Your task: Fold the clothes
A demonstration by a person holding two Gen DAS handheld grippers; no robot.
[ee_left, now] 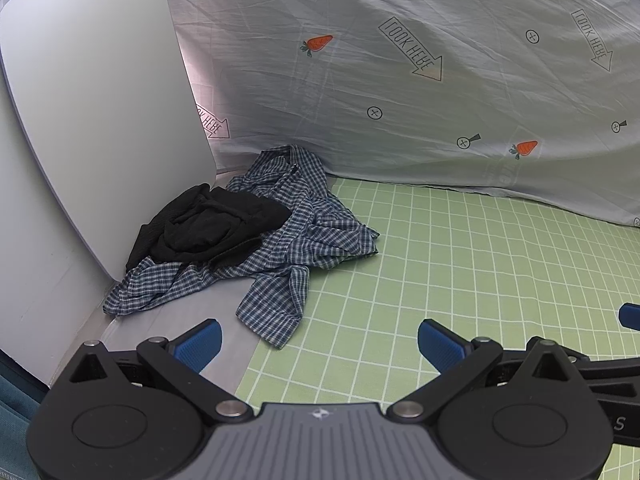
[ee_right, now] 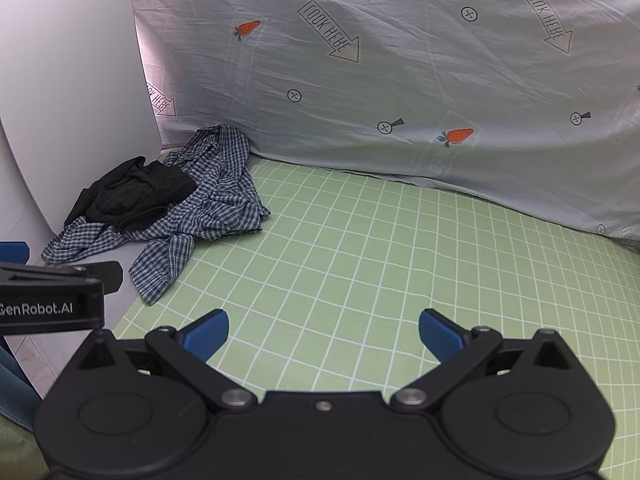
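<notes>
- Left gripper (ee_left: 319, 344): jaws spread wide, blue pads (ee_left: 199, 345) apart, nothing between them. It hangs over the near edge of the green grid mat (ee_left: 460, 272), where the mat meets a grey strip of surface (ee_left: 224, 312).
- Right gripper (ee_right: 324, 334): also released, jaws wide, nothing held. It sits over the mat (ee_right: 360, 260), just beside the left gripper — the left unit's black body (ee_right: 52, 304) with the "GenRobot.AI" label shows at the left edge of the right wrist view, and one blue pad of the right gripper (ee_left: 630, 316) pokes in at the right edge of the left wrist view.
- Checked shirt (ee_left: 280, 240): blue-and-white, crumpled in a heap at the far left corner of the mat, partly on the grey strip, partly on the green. One sleeve or hem trails toward the grippers, well short of the pads. Same heap in the right wrist view (ee_right: 208, 208).
- Black garment (ee_left: 208, 228): bunched up on top of the shirt's left side, touching it; type of garment cannot be told. Also seen from the right (ee_right: 128, 196).
- White board (ee_left: 92, 100) with rounded corners leans upright just behind the pile; the black garment is against or very near its lower edge.
- Pale blue sheet (ee_left: 440, 80) printed with carrots and "LOOK HERE" arrows hangs as backdrop behind the mat — the shirt's far end touches its foot.
</notes>
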